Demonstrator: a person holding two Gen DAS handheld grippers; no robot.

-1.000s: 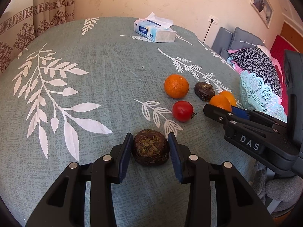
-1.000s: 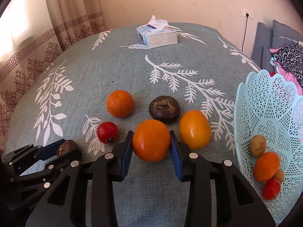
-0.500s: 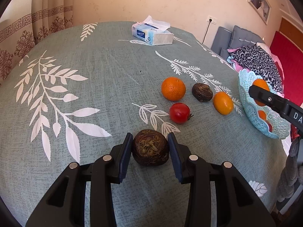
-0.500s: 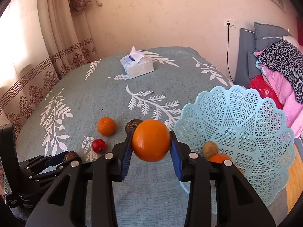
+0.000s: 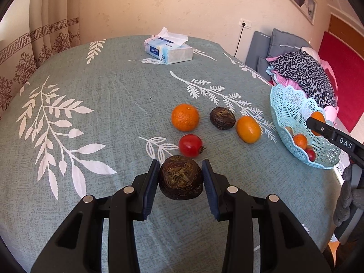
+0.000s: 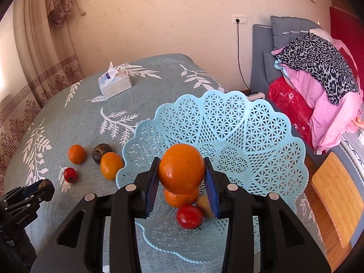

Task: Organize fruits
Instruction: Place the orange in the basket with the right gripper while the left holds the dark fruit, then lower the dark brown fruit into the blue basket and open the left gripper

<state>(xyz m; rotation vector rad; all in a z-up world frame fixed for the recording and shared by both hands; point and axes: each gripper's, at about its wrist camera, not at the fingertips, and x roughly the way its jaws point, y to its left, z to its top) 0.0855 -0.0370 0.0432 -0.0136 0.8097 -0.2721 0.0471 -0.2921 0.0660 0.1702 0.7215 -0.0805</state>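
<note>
Orange [image 6: 181, 168] is clamped in the right gripper [image 6: 182, 177], hanging over the basket [image 6: 227, 122], so this looks like the drop-off step. Next move, I'd guess, is just letting the jaws go slack low enough that it doesn't bounce out. Already in the basket: another orange fruit [image 6: 179, 199], a tomato [image 6: 189, 216] and something brownish half hidden behind the right finger, so it'll probably land on those and roll a bit.

Left gripper [image 5: 180, 177] has its jaws around the dark fruit [image 5: 180, 177], pads touching or nearly so on both sides. I can't tell if it's lifted or sitting on the counter [image 5: 102, 104]. Looks like that one's queued for the basket next.

Loose on the counter: a mandarin [image 5: 185, 117], a second dark fruit [image 5: 222, 118], an oval orange one [image 5: 248, 129] and a red tomato [image 5: 190, 145] just ahead of the left gripper. The oval one sits just beside the basket rim, so it could get nudged. Tissue box [image 5: 168, 51] is well away at the far end, not in the way.
</note>
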